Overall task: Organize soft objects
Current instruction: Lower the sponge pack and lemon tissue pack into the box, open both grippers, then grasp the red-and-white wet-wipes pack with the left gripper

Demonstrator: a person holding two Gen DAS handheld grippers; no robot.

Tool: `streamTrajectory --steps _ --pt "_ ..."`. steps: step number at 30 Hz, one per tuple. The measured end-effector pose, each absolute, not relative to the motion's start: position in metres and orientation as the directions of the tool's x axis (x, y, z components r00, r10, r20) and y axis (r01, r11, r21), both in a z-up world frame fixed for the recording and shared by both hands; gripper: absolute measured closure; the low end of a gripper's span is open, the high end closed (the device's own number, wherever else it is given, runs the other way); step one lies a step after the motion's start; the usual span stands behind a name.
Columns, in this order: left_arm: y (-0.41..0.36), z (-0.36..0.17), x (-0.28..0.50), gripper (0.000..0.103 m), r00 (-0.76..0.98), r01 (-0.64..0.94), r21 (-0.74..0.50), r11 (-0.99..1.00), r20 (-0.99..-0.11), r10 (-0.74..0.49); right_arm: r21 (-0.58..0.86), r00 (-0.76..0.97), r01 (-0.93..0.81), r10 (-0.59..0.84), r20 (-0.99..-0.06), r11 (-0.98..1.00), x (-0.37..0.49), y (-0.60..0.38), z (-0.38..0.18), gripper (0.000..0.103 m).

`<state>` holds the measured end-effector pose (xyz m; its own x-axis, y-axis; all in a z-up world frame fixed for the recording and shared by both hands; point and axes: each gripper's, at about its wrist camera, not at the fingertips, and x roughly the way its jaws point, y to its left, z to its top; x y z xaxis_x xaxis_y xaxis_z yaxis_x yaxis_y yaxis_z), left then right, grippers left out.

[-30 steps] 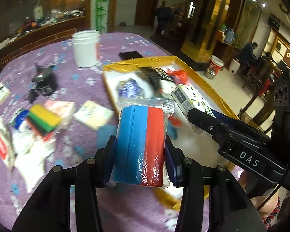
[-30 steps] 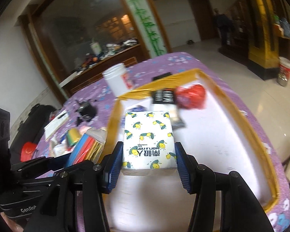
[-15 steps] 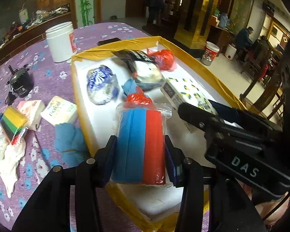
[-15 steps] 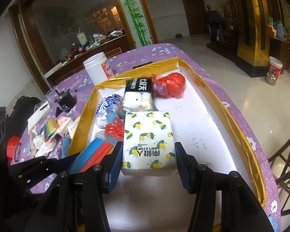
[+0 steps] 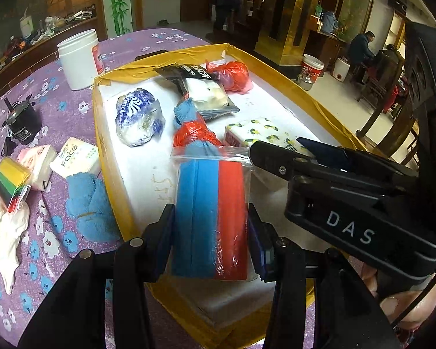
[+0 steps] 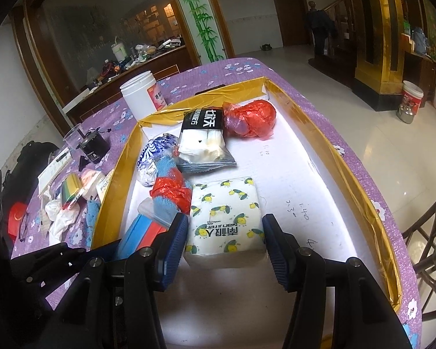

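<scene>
Purple flowered cloth over the tabletop (image 5: 72,107), with a shallow white tray edged in gold tape (image 5: 328,107) ahead of both tools. Left hand-held gripper (image 5: 210,232) clamped on a clear plastic bag of blue and red sponge blocks (image 5: 210,218), held over the tray's near left corner. Right hand-held gripper (image 6: 223,241) with fingers spread around a white tissue pack printed with yellow lemons (image 6: 225,218); left pad touching the pack's side, right pad just clear of it, pack lying flat on the tray floor. Beyond the fingertips, a red plastic bundle tied round blue cloth (image 6: 171,189), a blue-and-white wrapped ball (image 5: 136,116), a black-topped packet (image 6: 203,139), a red bag (image 6: 251,119). Outside the tray to the left, a blue towel (image 5: 87,203) and a white jar (image 5: 78,58).
</scene>
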<state>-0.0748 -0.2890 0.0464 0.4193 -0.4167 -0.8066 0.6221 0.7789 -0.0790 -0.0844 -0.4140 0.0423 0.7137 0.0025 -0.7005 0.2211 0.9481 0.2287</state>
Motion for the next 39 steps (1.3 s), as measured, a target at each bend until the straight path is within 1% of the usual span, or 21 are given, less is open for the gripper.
streamTrajectory --steps 6,10,23,31,39 --pt "-0.289 0.048 -0.077 0.058 0.394 0.627 -0.101 0.772 -0.814 -0.427 0.227 0.715 0.22 0.002 -0.699 0.949 -0.085 -0.413 0.045 0.047" --pt "-0.288 0.05 -0.081 0.053 0.39 0.635 -0.102 0.766 -0.813 -0.431 0.231 0.721 0.228 -0.004 -0.693 0.946 -0.087 -0.415 0.048 0.047" --pt "-0.27 0.074 -0.089 0.053 0.415 0.646 -0.118 0.754 -0.774 -0.477 0.24 0.752 0.216 -0.005 -0.659 0.947 -0.096 -0.409 0.065 0.047" --pt "-0.242 0.085 -0.08 0.053 0.438 0.61 -0.163 0.775 -0.746 -0.501 0.22 0.757 0.185 0.004 -0.653 0.958 -0.093 -0.388 0.074 0.047" --pt "-0.19 0.096 -0.065 0.053 0.478 0.539 -0.232 0.81 -0.708 -0.52 0.182 0.762 0.138 0.013 -0.648 0.974 -0.09 -0.359 0.087 0.047"
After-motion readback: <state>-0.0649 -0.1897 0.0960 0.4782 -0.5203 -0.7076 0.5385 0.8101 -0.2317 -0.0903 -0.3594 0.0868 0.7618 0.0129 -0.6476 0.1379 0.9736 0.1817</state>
